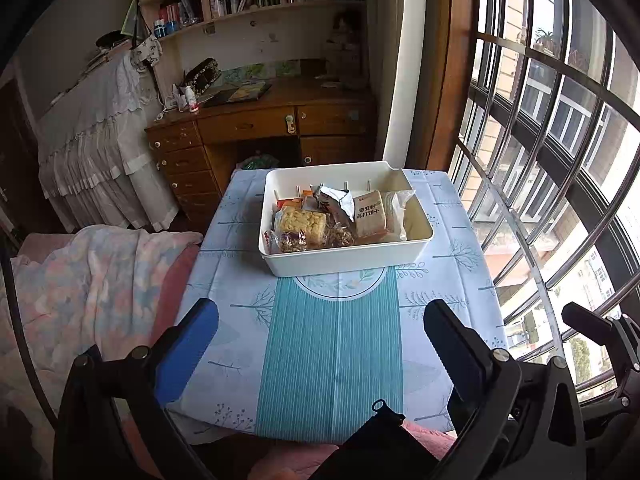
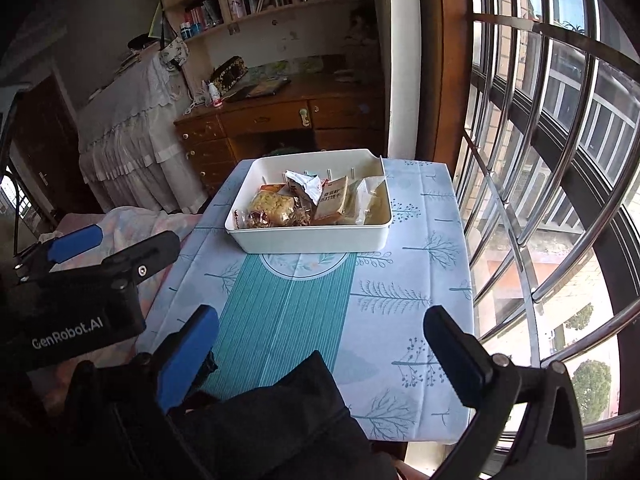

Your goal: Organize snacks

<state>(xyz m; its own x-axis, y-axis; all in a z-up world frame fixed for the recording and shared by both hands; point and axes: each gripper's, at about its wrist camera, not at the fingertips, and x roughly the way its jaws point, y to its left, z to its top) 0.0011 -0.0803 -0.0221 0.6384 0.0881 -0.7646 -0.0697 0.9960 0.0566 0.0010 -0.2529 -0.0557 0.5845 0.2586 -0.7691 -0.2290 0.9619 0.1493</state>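
A white bin [image 1: 344,258] [image 2: 312,240] stands on the far half of the small table. It holds several wrapped snacks: a yellow puffed bar [image 1: 301,221] [image 2: 274,202], a brown cracker pack [image 1: 370,214] [image 2: 334,200], a silver pouch [image 1: 334,200] [image 2: 302,184] and nut packs [image 1: 292,240]. My left gripper [image 1: 322,322] is open and empty above the table's near half, well short of the bin. My right gripper [image 2: 322,328] is open and empty, also short of the bin. The left gripper also shows in the right wrist view [image 2: 116,242], at the left.
The table has a blue tree-print cloth [image 1: 440,208] [image 2: 408,264]. A bed with a floral blanket [image 1: 80,280] lies to the left. A barred window [image 1: 552,160] runs along the right. A wooden desk [image 1: 260,120] and bookshelves stand behind.
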